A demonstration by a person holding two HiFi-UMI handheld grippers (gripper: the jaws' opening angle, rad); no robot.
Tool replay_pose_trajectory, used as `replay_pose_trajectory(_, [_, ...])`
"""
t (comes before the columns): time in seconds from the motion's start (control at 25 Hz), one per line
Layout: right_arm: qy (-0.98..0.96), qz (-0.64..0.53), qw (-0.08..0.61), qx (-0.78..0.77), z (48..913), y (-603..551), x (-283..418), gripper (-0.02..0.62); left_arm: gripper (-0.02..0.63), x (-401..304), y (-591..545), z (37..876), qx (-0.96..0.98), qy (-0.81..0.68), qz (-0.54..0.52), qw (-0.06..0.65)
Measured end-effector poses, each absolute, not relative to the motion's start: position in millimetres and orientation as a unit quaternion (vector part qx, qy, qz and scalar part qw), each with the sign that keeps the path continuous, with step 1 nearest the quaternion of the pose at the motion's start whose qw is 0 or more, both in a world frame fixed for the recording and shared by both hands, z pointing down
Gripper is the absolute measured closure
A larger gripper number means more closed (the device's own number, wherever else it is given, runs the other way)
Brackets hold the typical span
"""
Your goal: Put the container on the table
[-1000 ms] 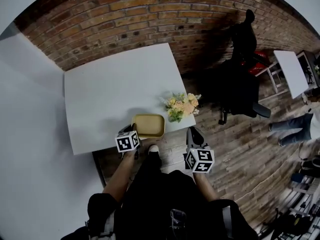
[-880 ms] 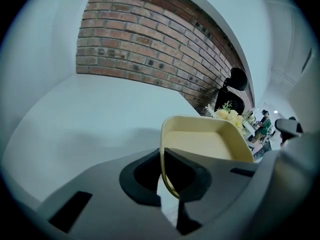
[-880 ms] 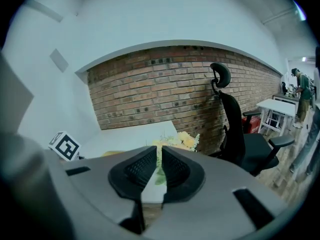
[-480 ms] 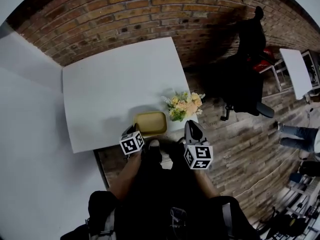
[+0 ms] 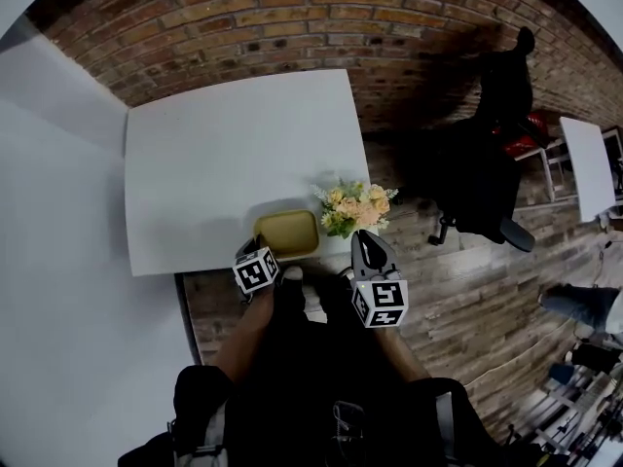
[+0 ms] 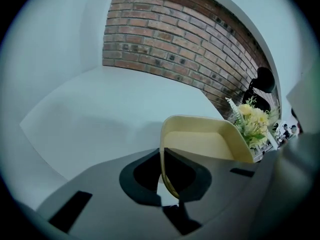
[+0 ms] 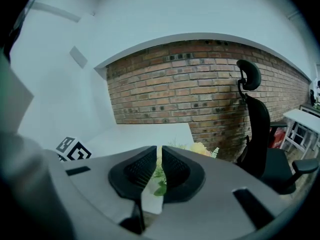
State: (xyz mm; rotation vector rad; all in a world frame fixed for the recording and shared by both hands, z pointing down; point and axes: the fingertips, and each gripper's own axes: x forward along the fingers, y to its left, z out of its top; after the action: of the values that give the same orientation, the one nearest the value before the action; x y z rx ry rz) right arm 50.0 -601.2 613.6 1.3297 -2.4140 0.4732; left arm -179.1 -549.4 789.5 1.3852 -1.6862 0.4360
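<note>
The yellow container (image 5: 287,233), a shallow rounded tray, sits over the near edge of the white table (image 5: 224,154). My left gripper (image 5: 252,252) is shut on the container's near rim. In the left gripper view the thin rim of the container (image 6: 205,139) runs between the dark pads of my left gripper (image 6: 165,176). I cannot tell whether its base rests on the tabletop. My right gripper (image 5: 369,248) hovers just off the table's near right corner, shut with nothing held; my right gripper (image 7: 159,171) shows only a thin slit between its pads.
A bunch of yellow and white flowers (image 5: 352,207) stands at the table's near right corner, right of the container. A black office chair (image 5: 477,178) stands to the right on the wooden floor. A brick wall (image 5: 292,17) backs the table. A second white table (image 5: 589,163) is at far right.
Both grippers have moved forward toward the table. The container, still held by the left gripper, now lies further in over the tabletop, and the right gripper is closer to the flowers.
</note>
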Motion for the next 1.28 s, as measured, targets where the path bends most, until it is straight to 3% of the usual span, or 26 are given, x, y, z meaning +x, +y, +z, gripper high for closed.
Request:
replay_pose_trajectory(0.84, [-0.845, 0.184, 0.181, 0.469, 622.8, -593.1, 82.1, 0.569, 0.586, -172.5, -552.2, 810.6, 0.544, -0.698, 0.236, 0.402])
replay_pose_trajectory(1.0, [-0.842, 0.186, 0.178, 0.474, 622.3, -588.7, 83.0, 0.569, 0.505, -174.4, -553.9, 801.7, 0.554, -0.702, 0.235, 0.382])
replay_pose_trajectory(1.28, [-0.844, 0.186, 0.167, 0.474, 617.9, -584.8, 76.1, 0.569, 0.494, -178.5, -546.8, 775.8, 0.583, -0.702, 0.231, 0.337])
